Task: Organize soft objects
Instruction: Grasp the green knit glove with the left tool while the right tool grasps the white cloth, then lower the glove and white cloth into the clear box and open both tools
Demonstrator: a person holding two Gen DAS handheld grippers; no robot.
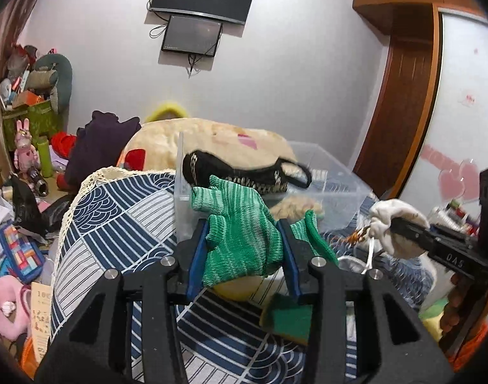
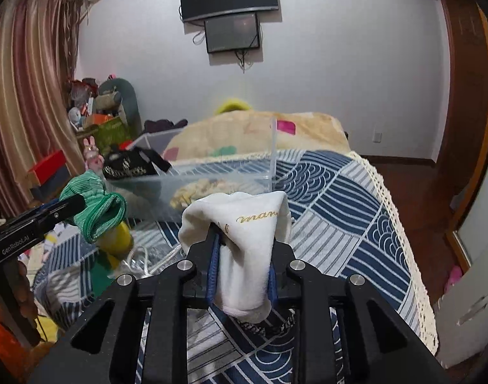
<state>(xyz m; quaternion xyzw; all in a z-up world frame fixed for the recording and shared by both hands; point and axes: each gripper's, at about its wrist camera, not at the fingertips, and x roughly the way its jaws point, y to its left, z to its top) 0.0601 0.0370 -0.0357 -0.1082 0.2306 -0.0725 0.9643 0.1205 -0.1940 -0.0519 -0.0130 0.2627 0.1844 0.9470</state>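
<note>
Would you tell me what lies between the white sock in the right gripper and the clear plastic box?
Only bare patterned bedspread separates the white sock from the clear plastic box, as the right wrist view shows.

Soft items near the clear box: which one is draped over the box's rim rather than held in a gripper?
The black mask with ear loops. The green glove sits in the left gripper, the white sock in the right gripper.

The right gripper clamps a white sock above the blue patterned bedspread. At left, the left gripper holds a green sock. A clear plastic bin sits behind, with possibly a plush inside.
</note>
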